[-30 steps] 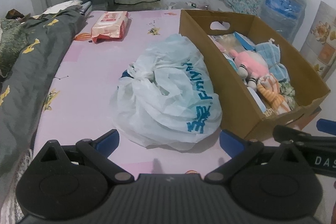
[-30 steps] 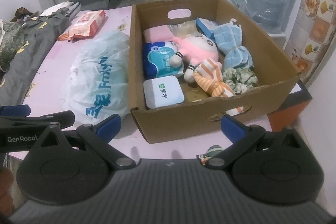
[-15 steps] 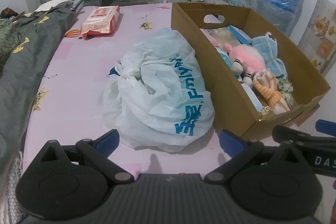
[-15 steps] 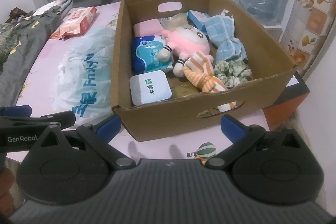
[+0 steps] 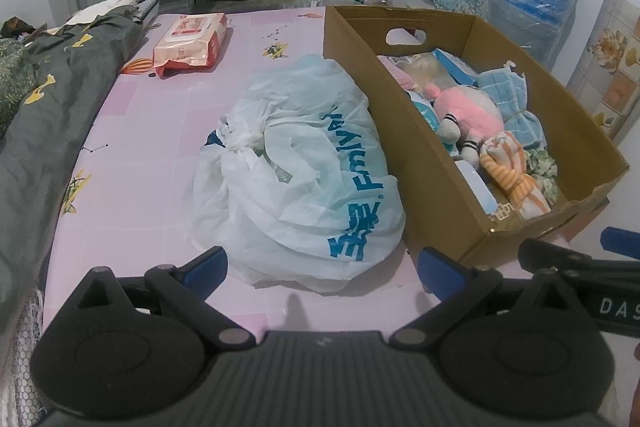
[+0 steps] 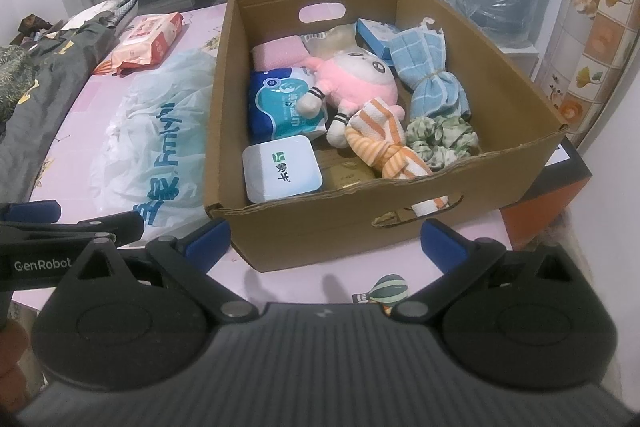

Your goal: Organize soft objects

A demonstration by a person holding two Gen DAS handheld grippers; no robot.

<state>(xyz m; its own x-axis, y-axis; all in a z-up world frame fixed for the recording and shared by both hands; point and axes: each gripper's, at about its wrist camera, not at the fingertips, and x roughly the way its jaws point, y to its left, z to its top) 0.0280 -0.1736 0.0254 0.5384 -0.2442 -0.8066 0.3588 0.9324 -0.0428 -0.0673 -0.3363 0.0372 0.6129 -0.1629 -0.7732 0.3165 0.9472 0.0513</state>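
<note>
The white plastic bag (image 5: 304,171) lies on the pink bed (image 5: 140,155), touching the left wall of the cardboard box (image 6: 400,231) that holds the pink plush toy (image 6: 356,83). Left gripper (image 5: 322,265) and right gripper (image 6: 324,245): jaws spread wide, empty. The bag is probably light, limp and slippery; grasp its knotted neck (image 5: 236,139).

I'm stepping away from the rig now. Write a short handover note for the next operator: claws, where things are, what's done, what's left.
Left claw: open, empty, facing the plastic bag on the bed.
Right claw: open, empty, facing the cardboard box.
In the box: pink plush toy, blue cloth, striped cloth, scrunchie, tissue packs.
Outside it: the bag and the wipes pack.
Left to do: probably pack those two.
</note>
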